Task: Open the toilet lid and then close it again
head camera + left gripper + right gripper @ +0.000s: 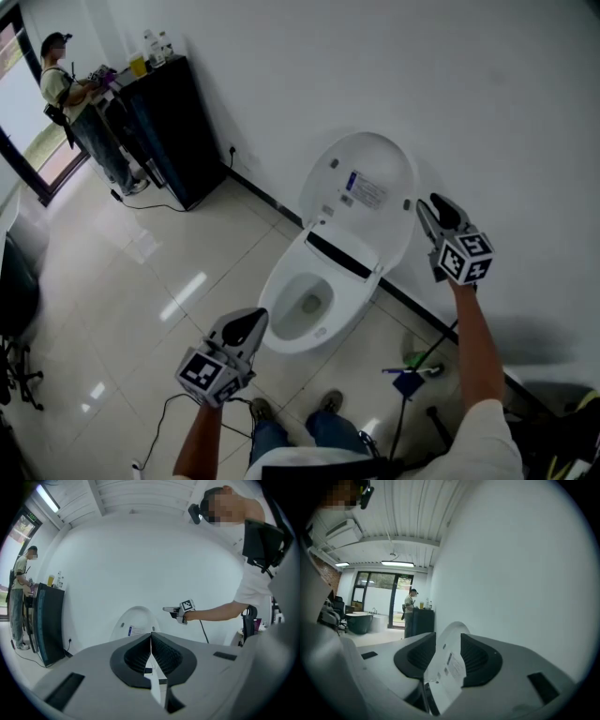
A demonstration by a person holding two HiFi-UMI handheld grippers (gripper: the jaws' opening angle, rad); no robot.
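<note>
The toilet lid (pixel 361 187) stands raised against the wall (pixel 422 75), long axis upright, underside facing the room. The right claw (pixel 427 214), narrowly parted and empty, hangs beside its edge; the left claw (pixel 251 326) is closed, empty

The lid (pixel 361 192) is gleaming smooth and glossy, the tiles (pixel 141 272) are shining with glare, the wall (pixel 422 75) is looking matt, and the left gripper (pixel 151 635) is showing matt grey plastic around ribbed black pads (pixel 167 656).
</note>
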